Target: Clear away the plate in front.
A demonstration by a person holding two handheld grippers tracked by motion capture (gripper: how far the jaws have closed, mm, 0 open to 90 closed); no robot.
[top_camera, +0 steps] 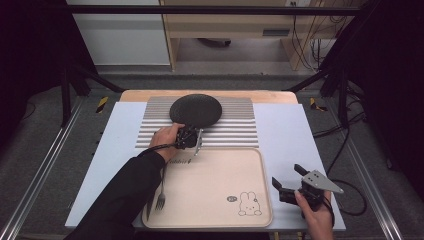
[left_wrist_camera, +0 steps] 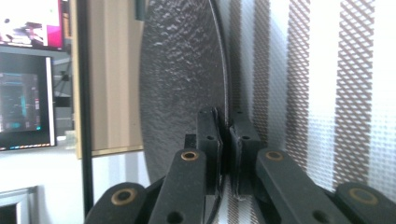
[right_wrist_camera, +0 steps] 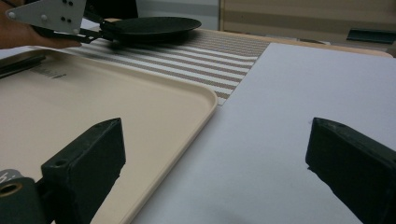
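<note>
Nearest my overhead camera lies the beige tray [top_camera: 220,200] — smooth, matte, rounded at the corners, with a small rabbit drawing [top_camera: 249,204] printed near its front right corner. A metal fork [top_camera: 161,194] lies along its left edge, tines toward me, partly under my left sleeve.

My right gripper [top_camera: 289,180] rests beside the tray's right edge on the pale, flat table mat [top_camera: 290,135], its black blocky jaws spread wide with nothing between them. In the right gripper view those two jaws frame bare mat and the tray's raised lip [right_wrist_camera: 205,100].

My left gripper [top_camera: 189,131] sits beyond the tray's far edge, over the striped, ribbed placemat [top_camera: 235,127]. It is clamped on the near rim of the black plate [top_camera: 196,110] — round, shallow, with a pebbled, grainy surface. In the left gripper view the jaws are pinched together on the plate's thin edge [left_wrist_camera: 225,93], and the placemat's woven mesh stripes [left_wrist_camera: 345,93] show behind. The right gripper view shows the plate [right_wrist_camera: 154,25] lifted a little above the placemat at its near side; I cannot tell whether the far side touches.
</note>
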